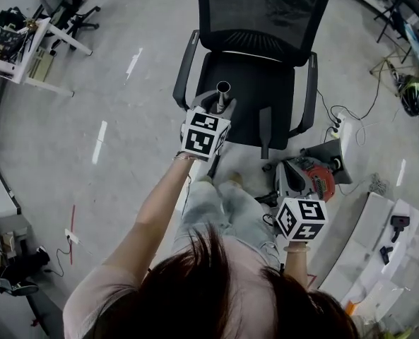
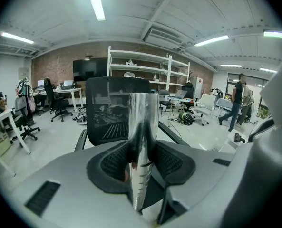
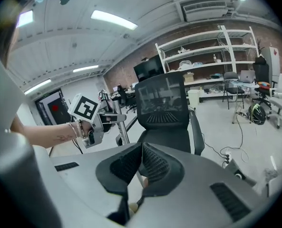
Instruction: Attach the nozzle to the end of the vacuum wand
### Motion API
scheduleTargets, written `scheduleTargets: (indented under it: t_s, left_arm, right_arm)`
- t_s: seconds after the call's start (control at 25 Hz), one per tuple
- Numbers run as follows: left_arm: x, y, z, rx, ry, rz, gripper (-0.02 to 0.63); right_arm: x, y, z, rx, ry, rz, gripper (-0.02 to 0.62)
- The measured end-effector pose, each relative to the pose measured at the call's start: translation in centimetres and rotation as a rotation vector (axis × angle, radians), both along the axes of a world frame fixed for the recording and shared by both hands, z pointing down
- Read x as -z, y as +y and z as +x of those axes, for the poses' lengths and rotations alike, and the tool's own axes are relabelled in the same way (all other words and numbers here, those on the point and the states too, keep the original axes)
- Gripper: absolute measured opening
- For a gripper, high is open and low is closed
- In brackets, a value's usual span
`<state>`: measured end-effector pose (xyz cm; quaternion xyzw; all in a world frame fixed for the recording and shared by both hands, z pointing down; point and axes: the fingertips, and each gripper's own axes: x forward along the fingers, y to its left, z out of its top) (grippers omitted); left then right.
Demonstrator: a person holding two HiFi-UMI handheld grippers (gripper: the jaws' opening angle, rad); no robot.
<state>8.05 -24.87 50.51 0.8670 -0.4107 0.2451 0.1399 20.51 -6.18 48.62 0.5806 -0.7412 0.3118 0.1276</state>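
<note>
The shiny metal vacuum wand (image 1: 222, 96) stands upright over the seat of a black office chair, open end up. My left gripper (image 1: 219, 109) is shut on it. In the left gripper view the wand (image 2: 143, 137) rises between the dark pads (image 2: 114, 163), and the left gripper (image 2: 141, 167) clamps it from both sides. My right gripper (image 1: 287, 181) hangs lower at the right. Its jaws are shut with nothing between them (image 3: 141, 167). From the right gripper view the left gripper (image 3: 91, 122) and the wand (image 3: 123, 132) show at the left. Small black attachments (image 1: 400, 222) lie on a white surface at far right.
The black mesh office chair (image 1: 258, 83) stands straight ahead. A red and grey vacuum body (image 1: 319, 179) sits on the floor by the right gripper, with cables and a white power strip (image 1: 345, 136) beyond. Desks and chairs (image 1: 32, 48) stand at the upper left.
</note>
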Motion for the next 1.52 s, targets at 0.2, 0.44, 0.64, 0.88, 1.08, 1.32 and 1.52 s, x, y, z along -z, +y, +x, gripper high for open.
scheduleTargets:
  t_s: [0.2, 0.44, 0.64, 0.88, 1.08, 1.32, 1.52]
  left_arm:
    - [-0.1, 0.1, -0.1, 0.001, 0.01, 0.012, 0.16]
    - [-0.2, -0.1, 0.0, 0.006, 0.02, 0.02, 0.16]
    - [-0.4, -0.3, 0.1, 0.012, 0.031, 0.028, 0.16]
    - [-0.4, -0.4, -0.4, 0.012, 0.031, 0.042, 0.16]
    - [-0.4, -0.2, -0.8, 0.011, 0.031, 0.055, 0.16]
    - [-0.6, -0.3, -1.5, 0.021, 0.041, 0.065, 0.16]
    - [-0.6, 0.0, -1.8, 0.02, 0.052, 0.072, 0.16]
  right_arm:
    - [-2.6, -0.4, 1.4, -0.032, 0.063, -0.009, 0.025]
    - [-5.6, -0.8, 2.1, -0.034, 0.032, -0.04, 0.025]
    - [-8.0, -1.0, 2.4, -0.02, 0.002, -0.07, 0.025]
    - [-11.2, -1.4, 2.0, 0.029, -0.024, -0.094, 0.026]
    - [-14.8, -1.8, 1.7, 0.063, -0.045, -0.151, 0.028]
    - [-19.1, -2.6, 1.7, 0.067, -0.054, -0.206, 0.028]
    - [-22.6, -3.0, 2.1, 0.052, -0.055, -0.244, 0.028]
